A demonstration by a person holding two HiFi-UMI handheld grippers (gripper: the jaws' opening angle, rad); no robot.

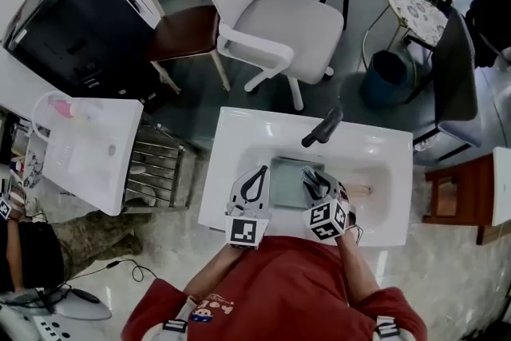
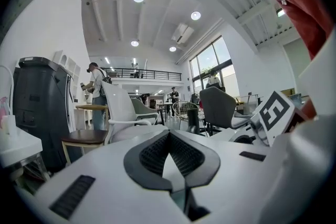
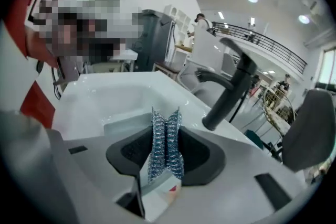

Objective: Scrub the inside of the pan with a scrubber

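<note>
Pan (image 1: 287, 181) is sitting flat in the bowl of the white sink (image 1: 239, 132), just in front of the black tap (image 1: 322, 127). The right gripper (image 1: 314, 178) is hanging over the right side of the pan, and its jaws are squeezing tight on a shiny wire scrubber (image 3: 165, 141), which is sticking out past the tips. The left gripper (image 1: 261, 173) is hanging by the pan's left edge with its jaws pressed together and nothing between them. I cannot tell if it is touching the pan.

Some things could be going wrong soon. Nothing is holding the pan, so I think a hard push with the scrubber could be sending it sliding around the sink (a wet sink is slippery). The scrubber is soft and squashy, and only its middle is being pinched, so a strong rub might be pulling it out of the jaws. The tap is standing close behind the pan, so a long stroke away from the person could be bumping the right gripper into it. The two grippers are also sitting near each other, so they could be knocking together.

Counting now: one pan, one scrubber, one sink, one tap and two grippers. Only one gripper is carrying something, and the pan is looking empty inside
</note>
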